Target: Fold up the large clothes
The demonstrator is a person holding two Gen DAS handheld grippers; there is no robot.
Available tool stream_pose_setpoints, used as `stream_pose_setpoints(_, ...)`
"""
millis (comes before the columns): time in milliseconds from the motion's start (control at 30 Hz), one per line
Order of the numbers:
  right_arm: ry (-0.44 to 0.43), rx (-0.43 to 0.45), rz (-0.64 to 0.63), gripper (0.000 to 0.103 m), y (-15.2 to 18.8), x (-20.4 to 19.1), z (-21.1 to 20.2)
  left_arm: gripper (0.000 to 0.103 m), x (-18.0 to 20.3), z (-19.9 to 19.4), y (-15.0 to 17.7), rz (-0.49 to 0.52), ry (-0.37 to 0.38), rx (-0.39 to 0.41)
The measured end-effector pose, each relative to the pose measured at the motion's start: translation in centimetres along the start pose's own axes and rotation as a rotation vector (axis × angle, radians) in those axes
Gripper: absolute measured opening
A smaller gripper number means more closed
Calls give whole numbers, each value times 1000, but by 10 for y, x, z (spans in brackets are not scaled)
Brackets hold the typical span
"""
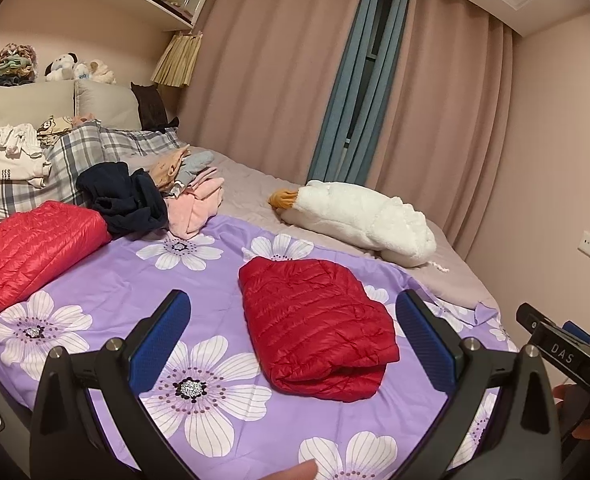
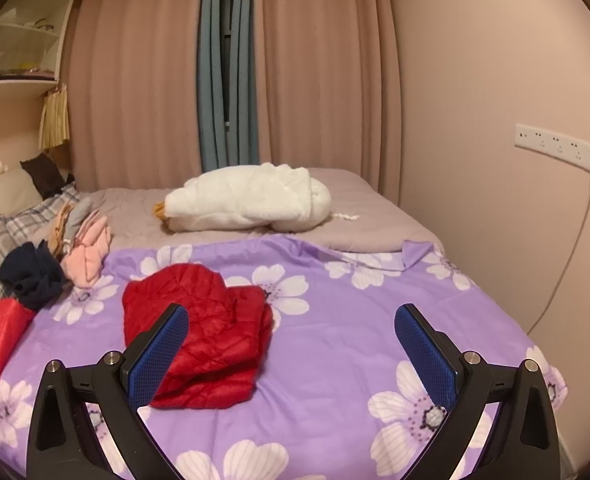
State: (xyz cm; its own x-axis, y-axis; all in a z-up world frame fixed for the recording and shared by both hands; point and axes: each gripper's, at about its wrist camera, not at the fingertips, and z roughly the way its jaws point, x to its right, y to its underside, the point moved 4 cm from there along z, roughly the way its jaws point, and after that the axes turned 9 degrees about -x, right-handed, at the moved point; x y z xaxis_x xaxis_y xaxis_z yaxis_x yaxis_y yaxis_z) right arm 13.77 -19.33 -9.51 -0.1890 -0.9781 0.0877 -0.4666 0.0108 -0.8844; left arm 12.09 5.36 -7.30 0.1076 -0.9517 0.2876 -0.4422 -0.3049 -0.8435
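Left gripper and right gripper — jaws wide apart, empty.

A white plush goose with an orange beak lies on the grey-beige bedspread near the pink curtains, which part around a teal curtain strip. Teddy bears sit along the top of the headboard, just over a plaid pillow. A long white socket strip runs along the side wall, its cable hanging down. Shelves are in the corner
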Motion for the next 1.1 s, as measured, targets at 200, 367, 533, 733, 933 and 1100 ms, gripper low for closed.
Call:
stream_pose_setpoints(200, 4, -7, 3, 102, 2, -2, 2, 103, 1, 6, 1, 8, 18, -34)
stream_pose_setpoints(367, 14, -20, -2, 102, 2, -3, 4, 103, 1, 7, 2, 11, 8, -33)
stream_pose_setpoints(533, 20, -21, 5, 102, 2, 0, 2, 103, 0, 7, 1, -8, 12, -24)
stream_pose_setpoints(733, 34, -28, -3, 102, 3, 2, 1, 103, -1, 6, 0, -22, 26, -27)
stream_pose_setpoints(933, 34, -34, 0, 102, 2, 4, -1, 103, -1, 6, 0, -28, 53, -47)
stream_pose_setpoints(1100, 36, -30, 0, 102, 2, 5, -2, 103, 0, 2, -2, -26, 40, -33)
